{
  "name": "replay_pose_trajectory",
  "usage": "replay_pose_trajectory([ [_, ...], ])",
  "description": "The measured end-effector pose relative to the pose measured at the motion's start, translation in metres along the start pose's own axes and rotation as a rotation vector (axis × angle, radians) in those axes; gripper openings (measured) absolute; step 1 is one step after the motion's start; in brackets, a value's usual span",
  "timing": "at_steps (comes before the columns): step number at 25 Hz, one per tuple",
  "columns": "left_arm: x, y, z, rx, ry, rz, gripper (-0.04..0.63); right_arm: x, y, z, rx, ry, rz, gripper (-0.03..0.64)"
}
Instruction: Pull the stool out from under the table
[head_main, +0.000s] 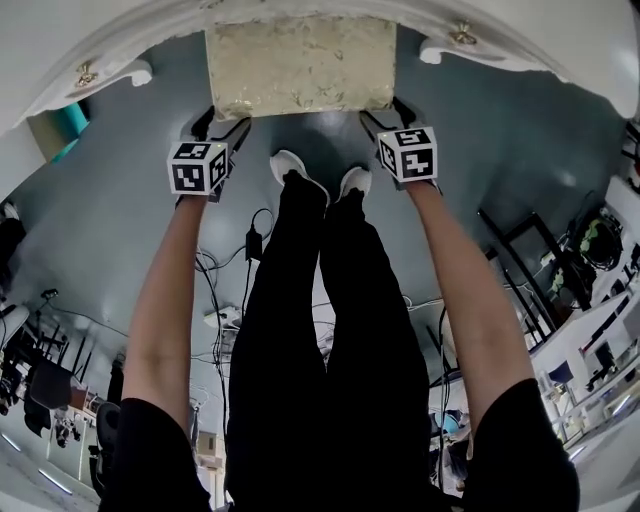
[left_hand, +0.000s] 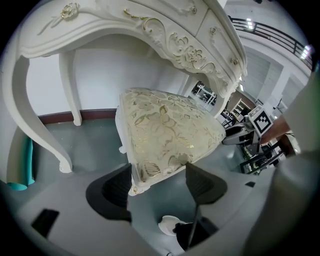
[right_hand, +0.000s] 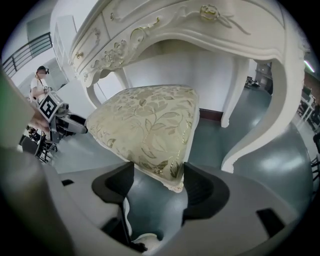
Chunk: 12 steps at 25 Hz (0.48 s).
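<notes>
The stool (head_main: 300, 65) is seen at the top centre of the head view. Its cream, gold-patterned cushion faces up, its far edge is covered by the rim of the white table (head_main: 560, 45), and its near edge projects toward the person.

Left gripper (head_main: 222, 122) is placed at the near-left corner of the stool. In the left gripper view the jaws (left_hand: 159, 167) are held at a moderate gap with the cushion corner and its white frame between them, and both inner faces are met by the corner, so it is gripped.

Right gripper (head_main: 385, 112) is placed at the near-right corner. In the right gripper view the corner fills the gap between the jaws (right_hand: 158, 166) and is clamped from both sides.

Both forearms are extended forward, roughly parallel. The person's white shoes (head_main: 290, 165) are noted on the grey-blue floor (head_main: 500, 140), just short of the stool's near edge and between the two grippers.

The table's carved apron (right_hand: 150, 30) is seen above the stool (right_hand: 150, 120) in both gripper views, with a curved leg (right_hand: 265, 125) beside it. Black cables (head_main: 230, 270) lie on the floor by the person's legs.
</notes>
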<state>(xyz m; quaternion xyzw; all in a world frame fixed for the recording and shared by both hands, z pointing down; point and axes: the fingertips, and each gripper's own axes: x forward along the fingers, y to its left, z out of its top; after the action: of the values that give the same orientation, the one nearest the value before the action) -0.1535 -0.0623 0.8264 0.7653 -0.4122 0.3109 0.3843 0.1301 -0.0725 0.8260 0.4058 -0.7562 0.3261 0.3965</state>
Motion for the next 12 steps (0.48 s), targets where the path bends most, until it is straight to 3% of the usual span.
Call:
replay_pose_trajectory([
  [5, -0.008, -0.014, -0.024, -0.013, 0.035, 0.008, 0.353, -0.008, 0.008, -0.023, -0.003, 0.038, 0.042, 0.318],
  [12, -0.022, -0.025, -0.045, -0.031, 0.04, 0.006, 0.353, -0.02, 0.021, -0.039, 0.009, 0.006, 0.047, 0.318],
])
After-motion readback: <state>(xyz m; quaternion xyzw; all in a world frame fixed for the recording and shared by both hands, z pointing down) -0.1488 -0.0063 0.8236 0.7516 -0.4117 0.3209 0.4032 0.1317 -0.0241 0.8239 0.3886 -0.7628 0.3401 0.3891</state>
